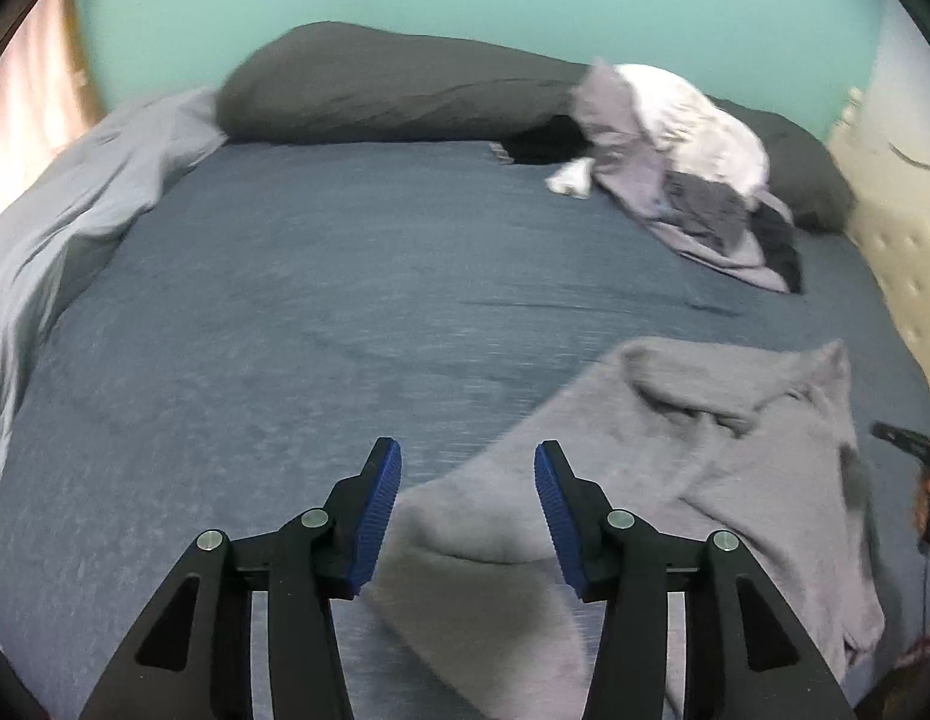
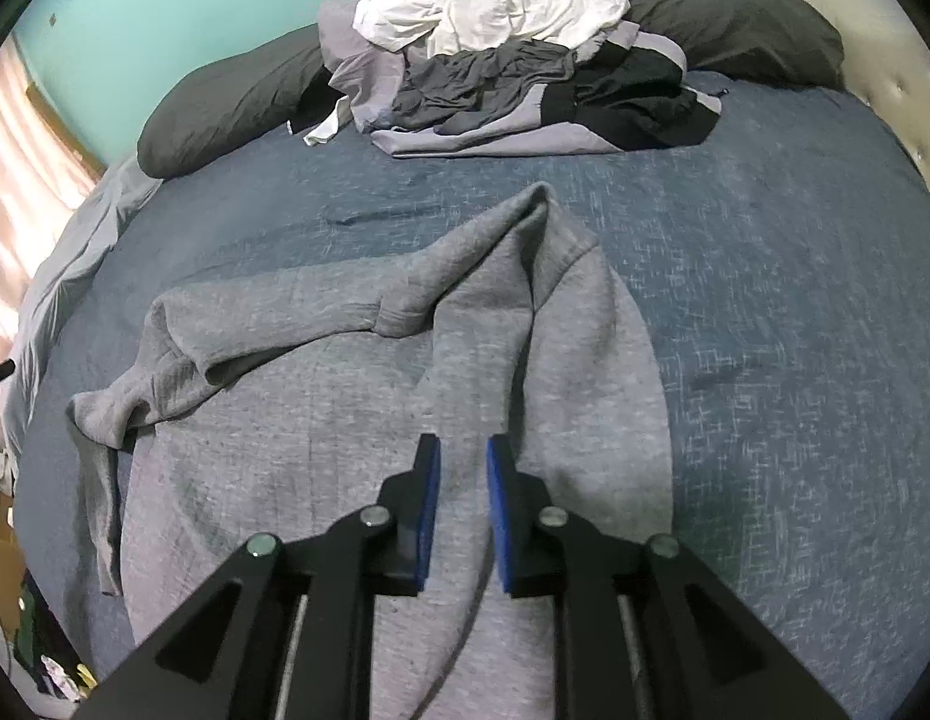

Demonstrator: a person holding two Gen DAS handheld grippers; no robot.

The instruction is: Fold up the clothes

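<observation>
A grey hoodie [image 2: 321, 420] lies spread and rumpled on the blue bed sheet [image 2: 765, 312], one sleeve folded across its top. It also shows in the left wrist view [image 1: 675, 468]. My left gripper [image 1: 468, 516] is open, its blue pads either side of a corner of the hoodie, nothing held. My right gripper [image 2: 463, 516] hovers over the hoodie's body with its jaws narrowly apart and nothing clamped between them.
A pile of unfolded clothes [image 2: 507, 60], white, grey and black, sits at the bed's far side; it also shows in the left wrist view [image 1: 675, 168]. Dark pillows [image 1: 375, 90] line the teal wall. A crumpled light sheet [image 1: 75, 210] lies at the left edge. A tufted headboard [image 1: 897, 228] stands right.
</observation>
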